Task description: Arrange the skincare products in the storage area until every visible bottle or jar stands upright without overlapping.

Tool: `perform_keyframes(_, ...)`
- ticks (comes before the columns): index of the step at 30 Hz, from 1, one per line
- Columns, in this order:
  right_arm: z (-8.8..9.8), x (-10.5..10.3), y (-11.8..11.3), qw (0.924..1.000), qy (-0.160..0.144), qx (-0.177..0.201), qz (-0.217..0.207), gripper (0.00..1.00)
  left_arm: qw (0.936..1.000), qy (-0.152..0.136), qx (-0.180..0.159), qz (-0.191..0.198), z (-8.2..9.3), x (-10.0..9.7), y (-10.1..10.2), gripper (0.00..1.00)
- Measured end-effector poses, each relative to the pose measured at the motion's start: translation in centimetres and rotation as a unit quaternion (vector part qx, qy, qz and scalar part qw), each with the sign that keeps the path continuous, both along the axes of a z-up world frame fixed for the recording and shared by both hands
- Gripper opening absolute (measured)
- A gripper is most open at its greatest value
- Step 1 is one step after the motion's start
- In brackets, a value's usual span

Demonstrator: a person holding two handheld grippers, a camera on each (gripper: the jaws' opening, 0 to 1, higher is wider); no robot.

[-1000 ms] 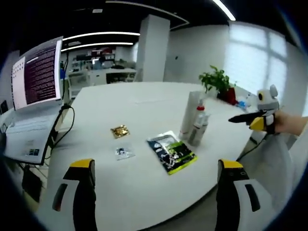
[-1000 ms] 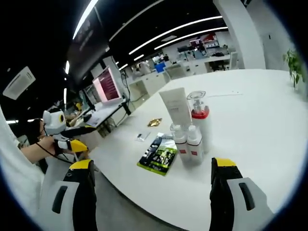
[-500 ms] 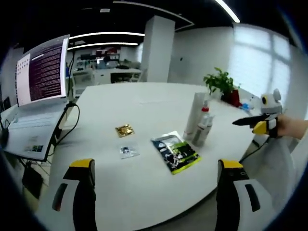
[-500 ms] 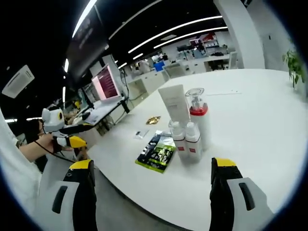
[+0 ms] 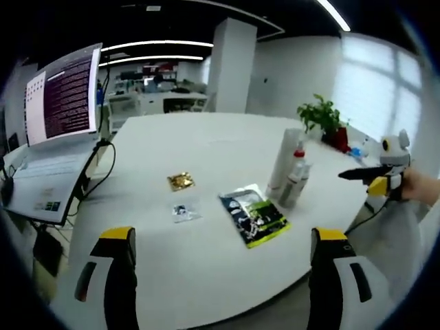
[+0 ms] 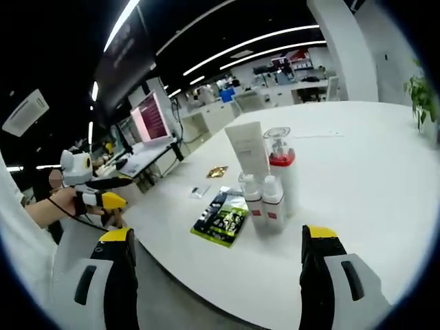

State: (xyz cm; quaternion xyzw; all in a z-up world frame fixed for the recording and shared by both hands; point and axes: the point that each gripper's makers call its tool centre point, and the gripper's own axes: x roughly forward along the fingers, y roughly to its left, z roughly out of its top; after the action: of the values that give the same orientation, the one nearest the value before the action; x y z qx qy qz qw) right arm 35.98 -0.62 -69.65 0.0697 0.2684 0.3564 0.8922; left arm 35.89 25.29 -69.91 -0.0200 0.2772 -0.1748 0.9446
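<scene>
On the white worktop (image 5: 206,151), skincare products stand upright, beyond both grippers' fingers.
Left gripper (image 5: 223,275) and right gripper (image 6: 216,275): fingers spread, holding nothing. White tube (image 6: 249,149), red-collared pump bottle (image 6: 282,165) and two small bottles (image 6: 265,201) cluster together; green sachet (image 6: 221,218) lies flat beside them.

Upright bottles (image 5: 289,172) clustered beside a flat green sachet (image 5: 253,215) on the white table (image 5: 206,268), tongs (image 5: 223,275) parted

In the left gripper view, the small bottles (image 5: 294,185) ahead of the right jaw are partly hidden behind one another; labels cannot be read.
</scene>
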Motion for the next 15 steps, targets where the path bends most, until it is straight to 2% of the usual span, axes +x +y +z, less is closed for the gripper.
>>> perform_keyframes(8, -0.4, -0.2, 0.2, 0.9999, 0.006, -0.007, 0.007, 0.99, 0.9998, 0.016, 0.006, 0.005, -0.5, 0.9, 0.0, 0.99)
perform_keyframes(15, -0.6, -0.4, 0.3, 0.9998, 0.010, -0.012, 0.013, 0.99, 0.9992, 0.034, 0.009, 0.021, -1.9, 2.3, 0.2, 0.98)
